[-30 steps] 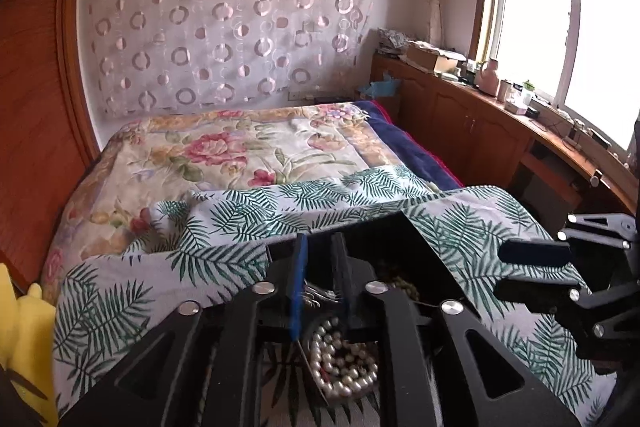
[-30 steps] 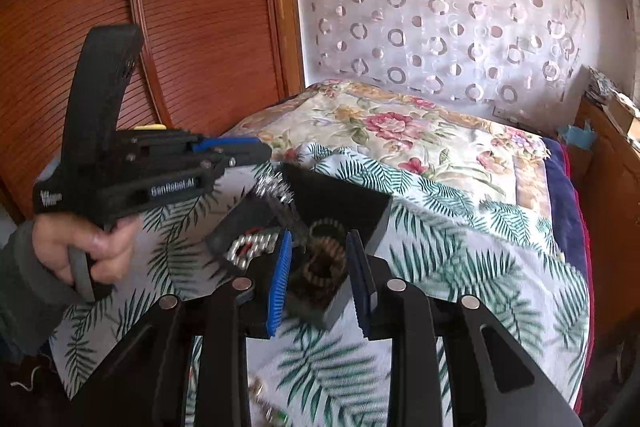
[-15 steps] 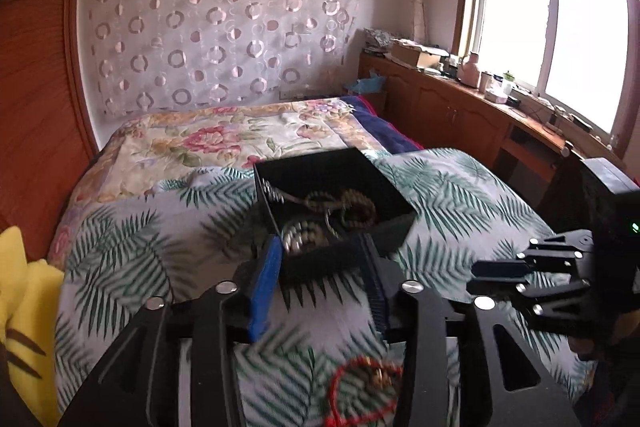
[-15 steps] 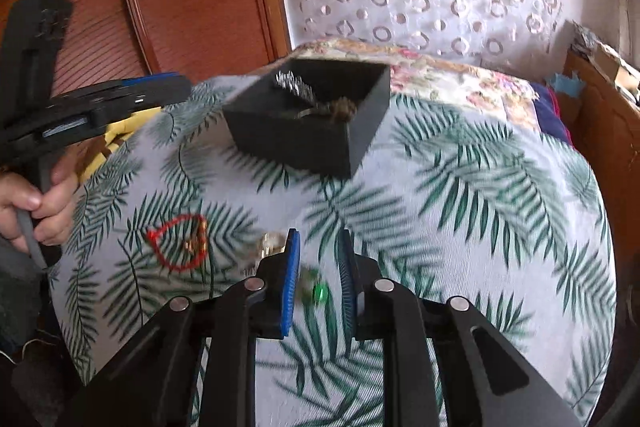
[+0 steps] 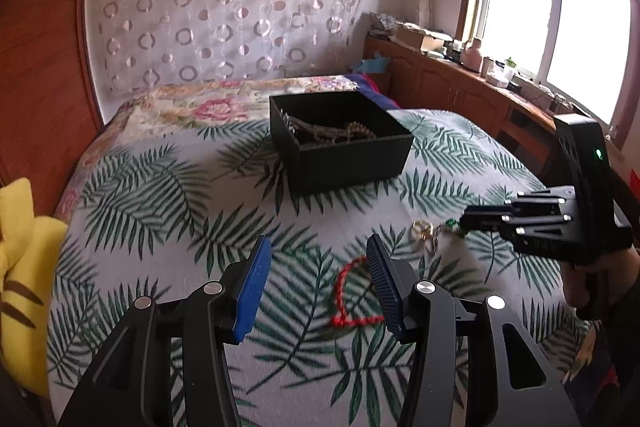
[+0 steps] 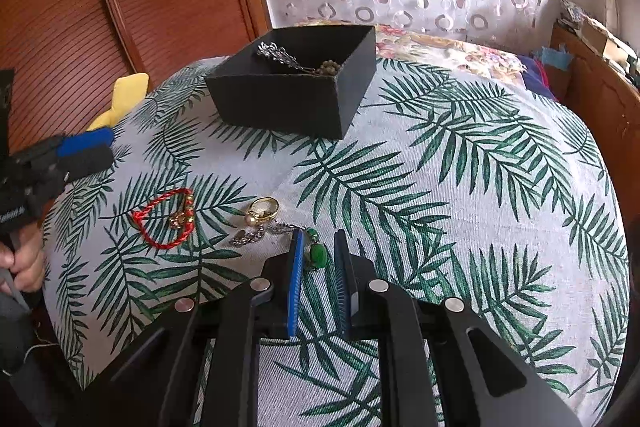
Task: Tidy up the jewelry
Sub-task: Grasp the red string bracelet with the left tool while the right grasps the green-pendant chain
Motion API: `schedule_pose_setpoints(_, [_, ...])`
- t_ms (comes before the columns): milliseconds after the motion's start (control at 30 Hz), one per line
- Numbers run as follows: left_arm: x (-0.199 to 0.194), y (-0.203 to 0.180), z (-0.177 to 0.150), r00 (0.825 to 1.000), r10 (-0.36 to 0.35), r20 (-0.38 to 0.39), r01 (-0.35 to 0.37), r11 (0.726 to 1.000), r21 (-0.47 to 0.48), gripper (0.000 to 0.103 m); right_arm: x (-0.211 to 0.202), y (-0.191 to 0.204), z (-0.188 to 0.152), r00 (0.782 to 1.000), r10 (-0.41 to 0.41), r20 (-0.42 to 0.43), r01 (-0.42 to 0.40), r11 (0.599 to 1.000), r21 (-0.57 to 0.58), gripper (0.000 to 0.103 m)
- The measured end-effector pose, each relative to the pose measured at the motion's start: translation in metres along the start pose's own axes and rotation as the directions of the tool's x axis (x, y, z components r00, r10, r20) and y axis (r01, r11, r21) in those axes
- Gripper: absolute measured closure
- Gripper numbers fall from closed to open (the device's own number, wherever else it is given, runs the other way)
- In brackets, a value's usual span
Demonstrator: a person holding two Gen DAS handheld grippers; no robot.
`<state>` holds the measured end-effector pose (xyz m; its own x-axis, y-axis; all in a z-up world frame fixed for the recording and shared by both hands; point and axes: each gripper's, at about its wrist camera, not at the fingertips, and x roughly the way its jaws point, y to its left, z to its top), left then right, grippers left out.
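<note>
Box (image 5: pixel 340 143) now farther off, left claw (image 5: pixel 318 269) widening over red bracelet (image 5: pixel 352 291), right claw (image 6: pixel 318 251) narrowing around green pendant (image 6: pixel 319 254).

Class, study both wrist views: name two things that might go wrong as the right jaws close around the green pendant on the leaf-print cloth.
1. The green pendant hangs on a chain running toward the gold ring; lifting it might drag the ring.
2. The right gripper has its jaws closing low over the leaf-print cloth, so they may pinch fabric too.
</note>
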<state>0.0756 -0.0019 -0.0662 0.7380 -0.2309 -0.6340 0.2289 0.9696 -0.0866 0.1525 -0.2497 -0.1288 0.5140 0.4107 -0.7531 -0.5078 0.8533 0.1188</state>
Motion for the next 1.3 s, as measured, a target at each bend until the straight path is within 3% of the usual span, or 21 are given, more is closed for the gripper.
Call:
schedule_pose_setpoints(267, [0.016,-0.002,-0.012,0.997,-0.009,-0.081,0.011,1.000,0.023,0.056,0.006,0.006,-0.002,1.000,-0.023,-0.009,0.023,0.999,-0.037,0.090])
schedule_pose_setpoints(367, [0.021,-0.004,-0.016,0.994,-0.019,-0.104,0.023,0.999,0.034,0.065,0.002,0.007,-0.005,0.999,-0.035,0.002,0.035,0.998,-0.049,0.096])
schedule_pose_setpoints(500, [0.026,-0.006,-0.019,0.991,-0.034,-0.131,0.039,0.999,0.038,0.071,-0.012,0.005,-0.014,0.999,-0.033,0.038,0.034,0.999,-0.023,0.096])
schedule_pose_setpoints(767, [0.036,-0.010,-0.017,0.986,-0.026,-0.163,0.035,0.998,0.054,0.071,-0.047,0.006,-0.037,0.991,-0.050,0.126,0.048,0.999,0.012,0.096])
schedule_pose_setpoints(1100, [0.056,-0.018,-0.010,0.980,0.003,-0.201,0.018,0.994,0.105,0.082,-0.057,0.014,-0.043,0.989,-0.040,0.142,0.041,0.999,-0.005,0.096])
schedule_pose_setpoints(1300, [0.066,-0.025,-0.002,0.977,0.007,-0.213,0.026,0.988,0.152,0.082,-0.056,0.012,-0.042,0.990,-0.036,0.134,0.038,0.999,-0.012,0.096])
